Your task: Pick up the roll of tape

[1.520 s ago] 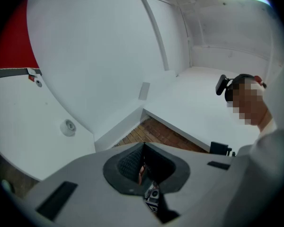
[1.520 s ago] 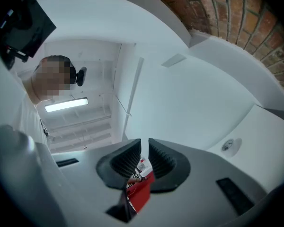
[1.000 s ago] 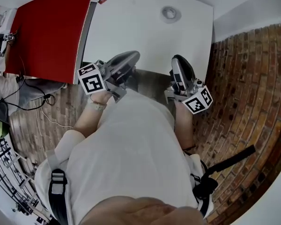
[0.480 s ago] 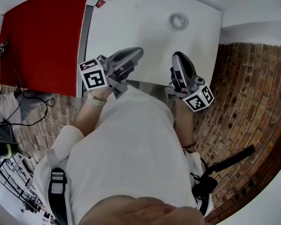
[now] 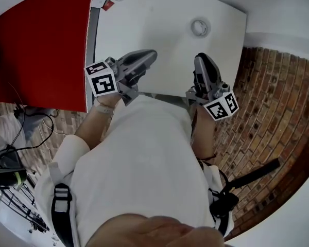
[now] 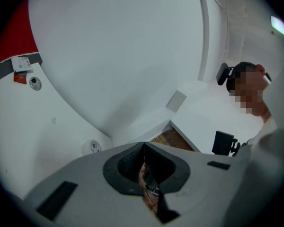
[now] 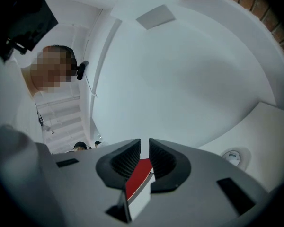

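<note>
two shut grippers at a white table, roll of tape lying far off

head view only: left gripper [image 5: 152, 54] and right gripper [image 5: 199, 59] side by side over the near edge of the white table [image 5: 154, 24]. the roll of tape [image 5: 200, 27] lies flat near the table's upper right corner, well apart from both. a red panel [image 5: 41, 40] fills the upper left and a brick floor [image 5: 268, 107] the right. left gripper view only: its jaws meet at the tips with nothing between them, and the tape sits small at lower left. right gripper view only: its jaws stand all but together, a thin slit, holding nothing, with red showing through the gap and the tape at lower right.
</note>
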{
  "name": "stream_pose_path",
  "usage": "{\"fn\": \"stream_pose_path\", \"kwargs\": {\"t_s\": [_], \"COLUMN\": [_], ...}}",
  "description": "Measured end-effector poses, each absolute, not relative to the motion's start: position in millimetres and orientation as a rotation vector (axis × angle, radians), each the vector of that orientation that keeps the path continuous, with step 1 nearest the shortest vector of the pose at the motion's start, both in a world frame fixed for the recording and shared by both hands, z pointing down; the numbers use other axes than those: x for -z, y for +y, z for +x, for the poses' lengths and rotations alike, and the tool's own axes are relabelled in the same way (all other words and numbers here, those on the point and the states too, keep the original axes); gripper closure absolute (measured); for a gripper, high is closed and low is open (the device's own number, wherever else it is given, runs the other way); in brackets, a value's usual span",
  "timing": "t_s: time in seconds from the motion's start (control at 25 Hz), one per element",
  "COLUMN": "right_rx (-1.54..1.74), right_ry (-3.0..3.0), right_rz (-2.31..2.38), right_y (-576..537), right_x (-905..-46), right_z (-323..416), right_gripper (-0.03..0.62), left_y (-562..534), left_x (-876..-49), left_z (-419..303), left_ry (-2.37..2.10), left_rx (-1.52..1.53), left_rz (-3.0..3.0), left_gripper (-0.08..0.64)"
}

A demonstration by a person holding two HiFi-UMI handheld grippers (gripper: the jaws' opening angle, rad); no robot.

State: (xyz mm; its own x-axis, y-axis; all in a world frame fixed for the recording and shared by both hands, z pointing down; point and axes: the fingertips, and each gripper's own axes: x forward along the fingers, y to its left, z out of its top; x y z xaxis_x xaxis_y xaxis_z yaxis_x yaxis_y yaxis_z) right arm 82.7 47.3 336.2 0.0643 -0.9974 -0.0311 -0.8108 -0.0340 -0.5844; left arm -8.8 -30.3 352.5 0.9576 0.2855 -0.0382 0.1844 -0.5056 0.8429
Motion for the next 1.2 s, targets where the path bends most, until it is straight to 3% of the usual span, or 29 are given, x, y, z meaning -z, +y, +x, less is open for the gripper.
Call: {"fn": "stream_pose_path", "kwargs": {"t_s": [0.56, 1.2], "right_rx": [0.601, 1.006], "right_ry": [2.265, 2.848], "right_rz": [-2.216, -2.286], "right_y": [6.2, -34.4], "right_x": [-377.9, -500.6], "right_z": [121.4, 145.3], "right_gripper": [0.479, 0.37], "left_y": [-41.8, -56.6], "left_x": [-369.9, -426.9], "left_z": [-8.7, -33.5], "left_ry": [0.147, -0.127], "left_rx": [-0.081, 0.028], "left_rz": [2.103, 2.007], "left_gripper": [0.552, 0.552]}}
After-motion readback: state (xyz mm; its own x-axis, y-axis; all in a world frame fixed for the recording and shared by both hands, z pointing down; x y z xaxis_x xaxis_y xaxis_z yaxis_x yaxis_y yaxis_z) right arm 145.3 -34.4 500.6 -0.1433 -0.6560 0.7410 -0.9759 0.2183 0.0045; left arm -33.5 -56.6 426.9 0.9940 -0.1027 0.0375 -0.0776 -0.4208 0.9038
